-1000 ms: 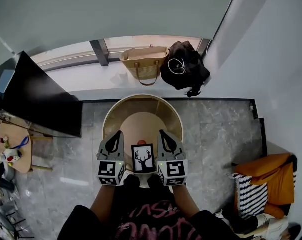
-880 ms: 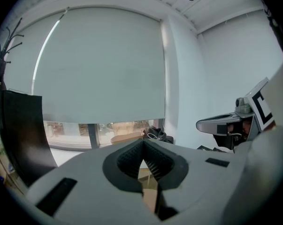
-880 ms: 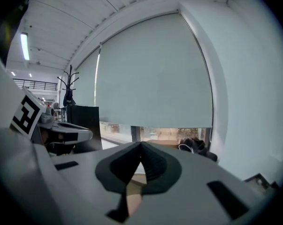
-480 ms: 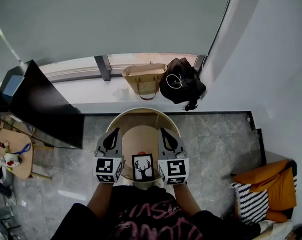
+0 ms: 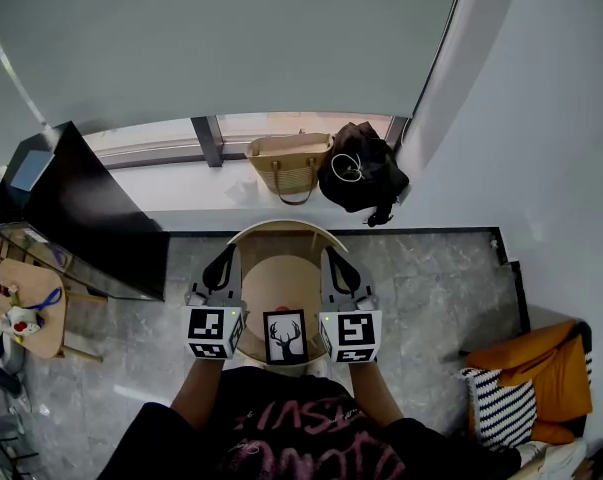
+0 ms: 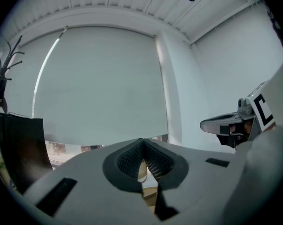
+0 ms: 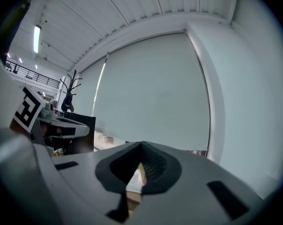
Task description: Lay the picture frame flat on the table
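A black picture frame point(image 5: 284, 337) with a white deer print sits at the near edge of the round wooden table point(image 5: 281, 227), its print facing the head camera. I cannot tell whether it stands or lies. My left gripper point(image 5: 224, 259) is just left of it and my right gripper point(image 5: 338, 259) just right, neither touching it. Both are shut with nothing between the jaws. In the left gripper view the left gripper point(image 6: 142, 161) points up at a window blind, and the right gripper point(image 7: 139, 165) does the same in its own view. The frame is hidden in both gripper views.
A woven bag point(image 5: 286, 158) and a black bag point(image 5: 361, 173) lie on the sill beyond the table. A black panel point(image 5: 81, 213) stands at the left, above a small side table point(image 5: 21, 308). Orange and striped cushions point(image 5: 546, 373) are at the right.
The head view has shifted, so the table and frame sit lower in the picture. Both grippers stay beside the frame, still shut, and now cover more of the table.
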A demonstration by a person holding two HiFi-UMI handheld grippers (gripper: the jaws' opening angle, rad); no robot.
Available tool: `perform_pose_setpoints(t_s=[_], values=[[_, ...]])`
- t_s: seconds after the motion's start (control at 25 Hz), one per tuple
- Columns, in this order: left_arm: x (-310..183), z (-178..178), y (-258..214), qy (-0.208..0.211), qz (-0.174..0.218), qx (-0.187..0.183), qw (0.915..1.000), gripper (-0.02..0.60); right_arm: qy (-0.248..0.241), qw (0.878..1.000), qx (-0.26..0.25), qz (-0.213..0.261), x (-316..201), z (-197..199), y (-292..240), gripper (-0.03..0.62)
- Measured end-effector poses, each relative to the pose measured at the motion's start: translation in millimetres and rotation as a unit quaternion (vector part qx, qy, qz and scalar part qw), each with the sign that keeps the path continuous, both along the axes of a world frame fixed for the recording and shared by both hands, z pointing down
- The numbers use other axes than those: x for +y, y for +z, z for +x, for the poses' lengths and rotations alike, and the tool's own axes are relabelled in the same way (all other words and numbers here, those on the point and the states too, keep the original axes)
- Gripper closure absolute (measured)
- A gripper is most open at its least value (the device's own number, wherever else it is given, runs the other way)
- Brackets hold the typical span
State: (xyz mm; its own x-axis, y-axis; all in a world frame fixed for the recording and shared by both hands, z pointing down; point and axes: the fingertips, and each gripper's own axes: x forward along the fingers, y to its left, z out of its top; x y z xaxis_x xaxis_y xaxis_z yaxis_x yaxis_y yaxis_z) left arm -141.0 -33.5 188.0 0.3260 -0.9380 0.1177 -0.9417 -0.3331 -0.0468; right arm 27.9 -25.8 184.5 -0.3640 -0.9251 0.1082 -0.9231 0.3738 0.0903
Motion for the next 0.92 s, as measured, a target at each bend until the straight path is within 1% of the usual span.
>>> perform_pose_setpoints(t_s=[0.24, 0.36, 0.44, 0.52, 0.68, 0.92], values=[[-1.6, 0.0, 2.7, 0.001, 0.001, -0.007, 1.0000, 0.572, 0.005, 1.000, -0.002, -0.002, -3.6, 2.1, 1.4, 0.574], [-1.8, -1.2, 0.6, 0.002, 0.005, 0.000, 1.0000, 0.572, 0.005, 1.000, 0.010, 0.001, -3.7, 1.5, 0.1, 0.574], [-2.5, -3.0, -1.5, 0.002, 0.007, 0.006, 1.0000, 0.572, 0.004, 1.000, 0.008, 0.002, -4.0, 0.1, -1.4, 0.574], [-2.6, -4.2, -2.1, 0.002, 0.007, 0.002, 1.0000, 0.572, 0.000, 1.000, 0.004, 0.001, -3.6, -1.2, -1.9, 0.574], [0.2, -2.8, -4.1, 0.012, 0.009, 0.005, 0.9999, 0.572, 0.000, 1.000, 0.001, 0.000, -2.7, -0.5, -1.6, 0.574], [1.5, -0.2, -2.0, 0.024, 0.008, -0.002, 0.9997, 0.572, 0.003, 1.000, 0.001, -0.001, -1.2, -0.3, 1.4, 0.574]])
